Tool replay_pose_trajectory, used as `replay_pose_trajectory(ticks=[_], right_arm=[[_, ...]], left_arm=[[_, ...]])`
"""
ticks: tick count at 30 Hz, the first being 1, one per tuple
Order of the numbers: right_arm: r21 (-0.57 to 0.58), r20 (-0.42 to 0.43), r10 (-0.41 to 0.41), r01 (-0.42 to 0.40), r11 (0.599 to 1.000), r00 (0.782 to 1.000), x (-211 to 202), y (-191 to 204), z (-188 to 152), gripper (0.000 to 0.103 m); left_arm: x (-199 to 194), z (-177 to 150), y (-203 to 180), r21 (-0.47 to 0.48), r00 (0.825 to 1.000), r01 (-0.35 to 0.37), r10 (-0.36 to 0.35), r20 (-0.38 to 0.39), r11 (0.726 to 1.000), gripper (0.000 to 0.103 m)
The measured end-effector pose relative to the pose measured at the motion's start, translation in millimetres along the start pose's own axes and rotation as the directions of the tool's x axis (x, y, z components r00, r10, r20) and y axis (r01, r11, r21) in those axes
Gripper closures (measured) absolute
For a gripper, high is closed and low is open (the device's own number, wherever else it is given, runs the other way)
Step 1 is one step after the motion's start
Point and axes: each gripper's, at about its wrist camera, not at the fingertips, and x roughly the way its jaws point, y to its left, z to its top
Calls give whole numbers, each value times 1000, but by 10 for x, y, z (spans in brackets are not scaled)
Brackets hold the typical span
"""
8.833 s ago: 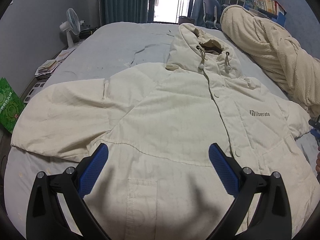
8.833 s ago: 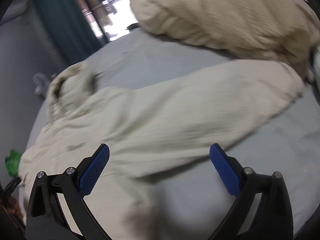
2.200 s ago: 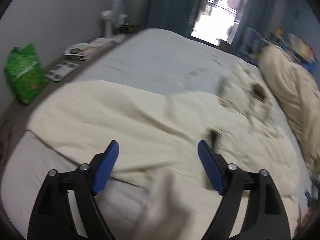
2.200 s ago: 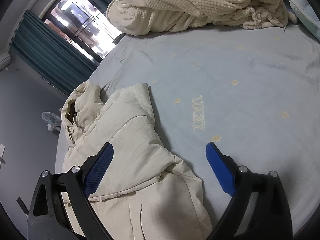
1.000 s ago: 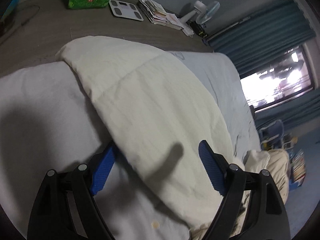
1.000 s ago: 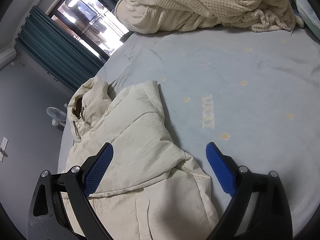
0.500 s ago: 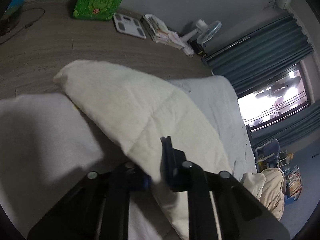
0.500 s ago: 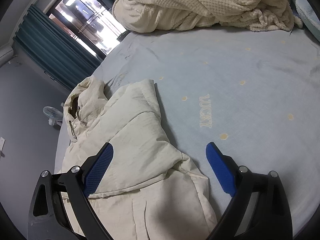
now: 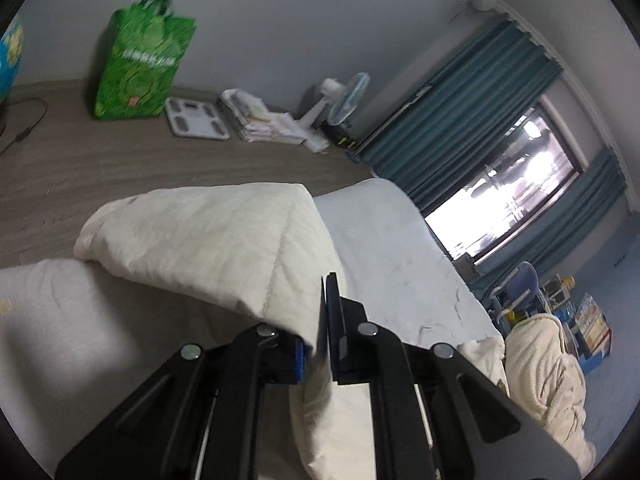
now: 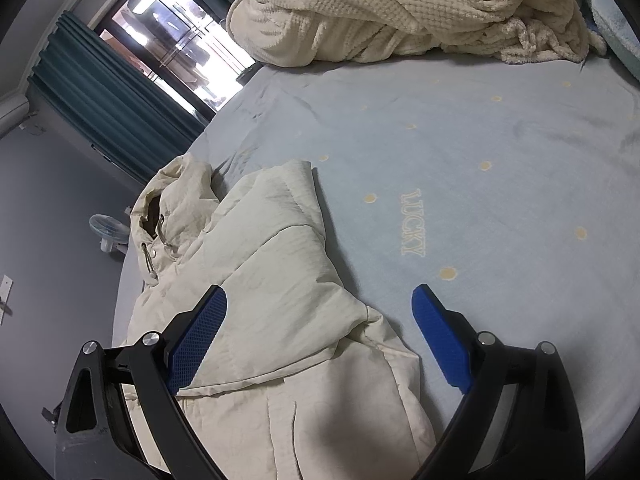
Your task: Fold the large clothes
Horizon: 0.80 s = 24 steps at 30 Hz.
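A cream hooded padded jacket [image 10: 280, 320] lies on the blue bed sheet [image 10: 500, 160]; its right sleeve is folded in over the body. In the left wrist view my left gripper [image 9: 320, 340] is shut on the edge of the jacket's left sleeve [image 9: 208, 248], which is lifted off the bed near its left side. My right gripper [image 10: 320, 332] is open and empty, above the jacket's folded right side, its left pad [image 10: 198, 336] over the fabric and its right pad [image 10: 440, 336] over bare sheet. The hood [image 10: 172, 196] lies at the far end.
A cream knitted blanket [image 10: 400, 8] is heaped at the far right of the bed. Beside the bed on the wooden floor stand a green bag [image 9: 140, 64], a bathroom scale [image 9: 196, 118], stacked papers [image 9: 260, 124] and a fan [image 9: 340, 100]. Teal curtains [image 9: 460, 112] frame the window.
My left gripper has closed on the left sleeve and lifted it, the view tilting up toward the wall. The right gripper has stayed open and almost still.
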Motion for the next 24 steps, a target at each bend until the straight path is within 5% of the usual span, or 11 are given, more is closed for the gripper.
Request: replay_pose_trajectory(ticks=[11,17,24], right_arm=[[-3,0,2,-2,1000,1000,-4,20,-3,13],[-7,-3,4,-4,1000,1000,-4,24,-2,13],[-6,-4,4,-4,1000,1000,-3,23,-3,13]], left_arm=[[-259,-250,-913,269,992,103,-120,45,958,98],[-405,-608,-1451,406,979,182,-202,6,895,98],[-512,-1202,-2062,575,958,270,-276,-78,773,98]])
